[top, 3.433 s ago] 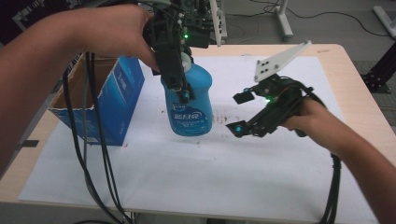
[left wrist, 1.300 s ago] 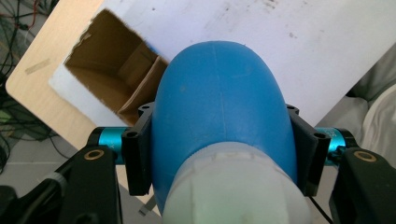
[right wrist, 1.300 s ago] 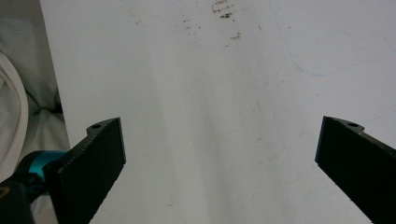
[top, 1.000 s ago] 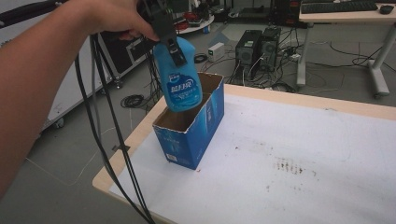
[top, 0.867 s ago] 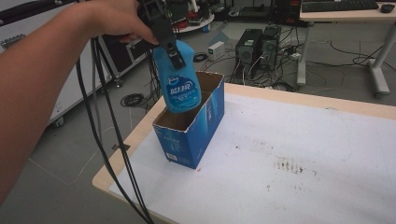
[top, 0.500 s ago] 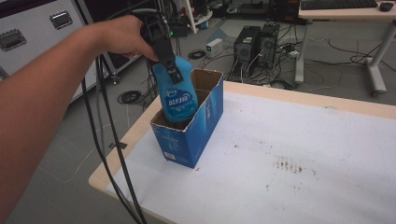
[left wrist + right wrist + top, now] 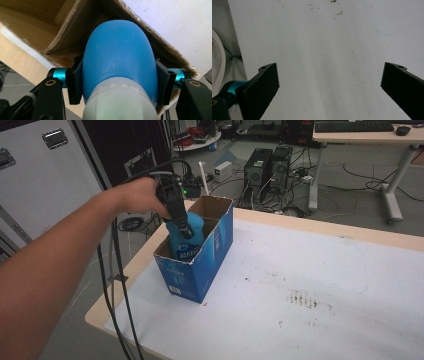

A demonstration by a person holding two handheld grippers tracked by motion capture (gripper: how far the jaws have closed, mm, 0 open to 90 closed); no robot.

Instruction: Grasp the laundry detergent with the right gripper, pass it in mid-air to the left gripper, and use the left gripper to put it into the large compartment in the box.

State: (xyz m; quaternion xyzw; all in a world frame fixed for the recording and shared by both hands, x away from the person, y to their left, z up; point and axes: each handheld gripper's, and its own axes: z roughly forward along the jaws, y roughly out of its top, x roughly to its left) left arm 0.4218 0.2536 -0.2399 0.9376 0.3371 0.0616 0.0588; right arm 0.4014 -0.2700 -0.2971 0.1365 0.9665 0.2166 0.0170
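Observation:
A blue plastic bottle (image 7: 186, 237) with a white cap end stands partly down inside an open blue cardboard box (image 7: 212, 257) near the table's left corner. My left gripper (image 7: 181, 227) is shut on the bottle's upper body and reaches into the box from above. In the left gripper view both pads (image 7: 75, 80) press on the sides of the bottle (image 7: 117, 57), with the brown inside of the box (image 7: 50, 27) around it. My right gripper (image 7: 329, 85) hangs open over the white table cover, nothing between its jaws.
The white sheet (image 7: 310, 285) covers the table and carries a few dark stains (image 7: 300, 299). Black cables (image 7: 117, 285) trail from the left gripper past the table's left edge. Computer towers (image 7: 267, 167) and another desk (image 7: 360, 132) stand beyond the far edge.
The left gripper has come down with the bottle, from above the box to partly inside it. The camera view has shifted a little.

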